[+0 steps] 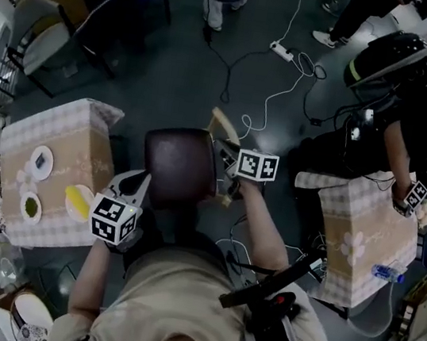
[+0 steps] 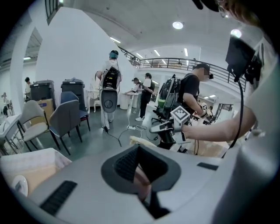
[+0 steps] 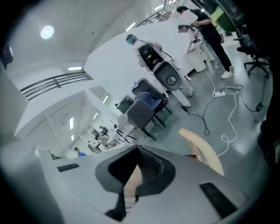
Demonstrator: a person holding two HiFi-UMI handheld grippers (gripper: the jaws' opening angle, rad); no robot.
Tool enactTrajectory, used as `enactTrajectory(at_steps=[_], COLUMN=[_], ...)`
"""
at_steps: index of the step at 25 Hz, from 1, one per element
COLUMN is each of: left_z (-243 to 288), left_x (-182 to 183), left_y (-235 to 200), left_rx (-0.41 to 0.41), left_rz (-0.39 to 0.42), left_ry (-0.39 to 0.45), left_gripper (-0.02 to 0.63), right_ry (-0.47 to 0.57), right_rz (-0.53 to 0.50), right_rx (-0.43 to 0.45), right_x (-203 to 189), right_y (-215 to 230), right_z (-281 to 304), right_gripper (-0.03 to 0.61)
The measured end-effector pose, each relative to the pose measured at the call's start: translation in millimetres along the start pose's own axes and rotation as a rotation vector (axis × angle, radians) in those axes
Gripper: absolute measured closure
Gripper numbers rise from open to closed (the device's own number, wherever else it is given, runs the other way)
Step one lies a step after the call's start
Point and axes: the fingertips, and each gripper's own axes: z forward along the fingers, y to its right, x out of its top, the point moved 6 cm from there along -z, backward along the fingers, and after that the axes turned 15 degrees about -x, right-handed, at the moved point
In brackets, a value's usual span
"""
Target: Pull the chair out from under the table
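The right gripper (image 3: 138, 158) is showing its two jaws pressed together with nothing caught between them. It is hanging just right of the chair (image 1: 178, 166), whose rounded dark brown seat is filling the middle of the head view. The chair's curved pale wooden backrest (image 3: 202, 151) is lying just beyond the closed jaws and to their right, and they are not touching it.

The left gripper (image 2: 139, 159) is likewise closed tight and empty. It is hovering at the near left edge of the seat, and no view is showing whether it is touching that edge.

The chair is standing on the dark grey floor (image 1: 173, 71) directly in front of the person, with its backrest on the far side. It is sitting in the open space between two tables and apart from both.

To its left, a small table draped in a beige checked cloth (image 1: 74, 136) is carrying a white plate (image 1: 40, 162), a yellow item (image 1: 77, 202) and a green-filled bowl (image 1: 31, 207).

To its right, a second cloth-covered table (image 1: 362, 221) is bearing a small bluish bottle (image 1: 387, 273), and another person (image 1: 422, 118) is leaning over it. Farther off, a white power strip (image 1: 280, 52) is lying on the floor with its white cable trailing toward the chair.
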Motion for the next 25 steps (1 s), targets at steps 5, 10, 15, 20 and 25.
enactTrajectory(at_steps=[5, 10, 15, 20, 25], left_z=[-12.3, -22.0, -32.3, -62.5, -101.8], left_x=[4.4, 11.3, 29.3, 35.2, 20.9], left_y=[10.6, 11.2, 11.3, 14.0, 10.3], left_rx=[0.033, 0.020, -0.034, -0.090, -0.137], left_rz=[0.001, 0.009, 0.050, 0.091, 0.108], left_ry=[0.042, 0.075, 0.133, 0.201, 0.271], left_gripper=[0.609, 0.609, 0.609, 0.609, 0.609], right_ry=[0.080, 0.131, 0.161, 0.189, 0.222], right_rz=[0.019, -0.013, -0.048, -0.102, -0.164], right_rx=[0.179, 0.278, 0.329, 0.331, 0.309], right_x=[16.8, 19.7, 14.1, -3.2, -26.0], right_y=[-40.3, -83.5, -121.9, -168.8, -218.9], right_z=[-29.8, -56.3, -86.2, -105.1, -112.6], right_gripper=[0.568, 0.568, 0.568, 0.568, 0.568])
